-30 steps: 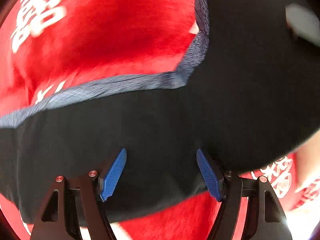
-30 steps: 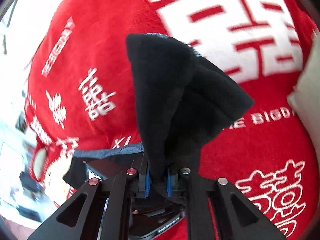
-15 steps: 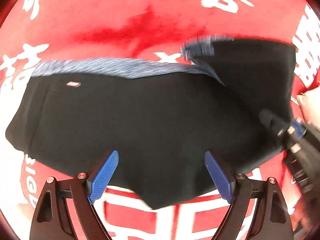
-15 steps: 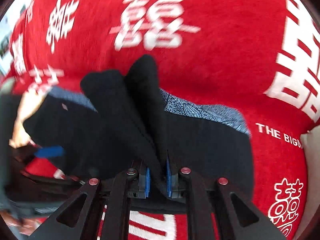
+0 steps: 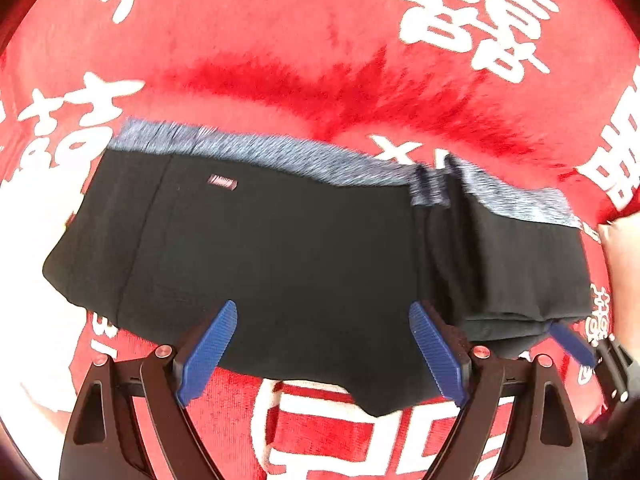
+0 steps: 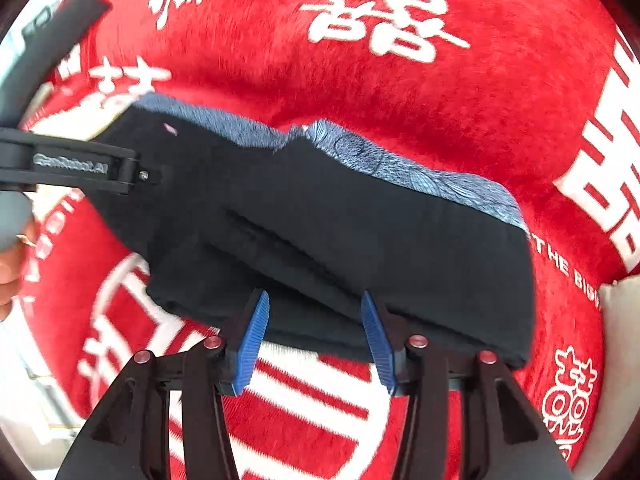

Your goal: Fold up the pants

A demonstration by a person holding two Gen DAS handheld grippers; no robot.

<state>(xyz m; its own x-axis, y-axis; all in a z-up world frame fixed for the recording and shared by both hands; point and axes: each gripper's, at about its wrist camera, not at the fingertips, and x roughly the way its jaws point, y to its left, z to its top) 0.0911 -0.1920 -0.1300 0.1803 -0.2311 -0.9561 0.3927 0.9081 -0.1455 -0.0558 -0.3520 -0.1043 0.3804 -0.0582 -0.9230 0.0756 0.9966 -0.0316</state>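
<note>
The black knit pants with the blue-grey patterned waistband (image 5: 280, 240) lie flat on the red plush cloth printed with white characters (image 5: 320, 40). That cloth covers whatever is beneath, so I cannot say if it is a tabletop. Taking the waistband (image 5: 280, 156) as the landmark: the body of the garment spreads from it toward both cameras, and a doubled flap (image 6: 400, 248) is stacked at its right end, with a small light label (image 5: 223, 182) just below it toward the left.

The left tool (image 5: 324, 350) hangs above the hem edge opposite the waistband, its blue pads set wide with nothing between them. The right tool (image 6: 314, 338) has just been opening; its pads stand about half apart, with the thick folded edge just ahead of them and not pinched.

Handling, as I judge it: this is a light, soft, limp fabric, stretchy in the knit, and the pile under it looks grippy, so dragging will likely bunch it. The layers have no stiffness of their own; a pinch through only the top layer could peel the fold open. The safest holds look like the thick stacked edge opposite the waistband, or the firmer waistband corners. Lift both sides together so the middle doesn't sag.
</note>
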